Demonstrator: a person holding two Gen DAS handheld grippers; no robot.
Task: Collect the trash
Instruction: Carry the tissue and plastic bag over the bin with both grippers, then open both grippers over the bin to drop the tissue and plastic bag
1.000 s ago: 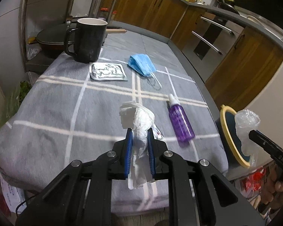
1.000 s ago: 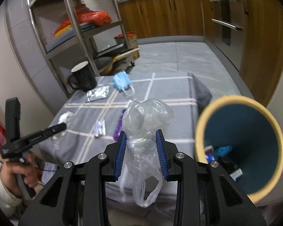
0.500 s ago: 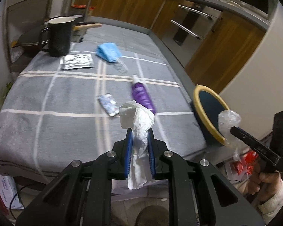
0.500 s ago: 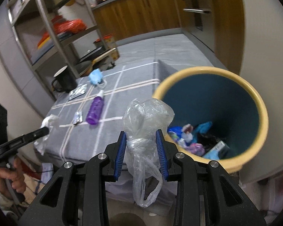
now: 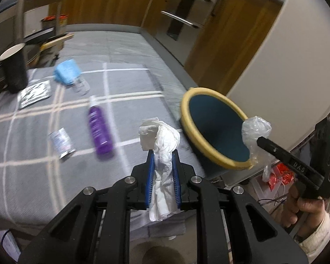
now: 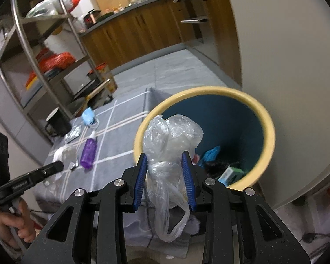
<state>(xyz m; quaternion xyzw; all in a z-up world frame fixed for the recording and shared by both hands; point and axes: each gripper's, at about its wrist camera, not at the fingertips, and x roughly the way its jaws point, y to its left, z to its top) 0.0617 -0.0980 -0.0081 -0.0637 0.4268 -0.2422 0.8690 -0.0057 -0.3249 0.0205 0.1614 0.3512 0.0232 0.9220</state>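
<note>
My left gripper (image 5: 163, 154) is shut on a crumpled white tissue (image 5: 162, 138), held above the near right corner of the grey checked table (image 5: 28, 171). My right gripper (image 6: 164, 156) is shut on a knotted clear plastic bag (image 6: 171, 136), right at the near rim of the yellow-rimmed blue bin (image 6: 268, 127). In the left wrist view the bin (image 5: 187, 105) stands to the right of the table, with the bag (image 5: 255, 129) over its right rim. The bin holds several bits of trash (image 6: 211, 154).
On the table lie a purple spray bottle (image 5: 98, 129), a small foil sachet (image 5: 61, 142), a silver foil pack (image 5: 34, 93), a blue face mask (image 5: 67, 72) and a black mug (image 5: 13, 70). A metal shelf rack (image 6: 35, 50) stands behind; a white wall (image 6: 286, 66) flanks the bin.
Both grippers have swung to the right toward the bin. The bin fills more of the right wrist view, and the bag now sits over its rim. Both grips are unchanged.
</note>
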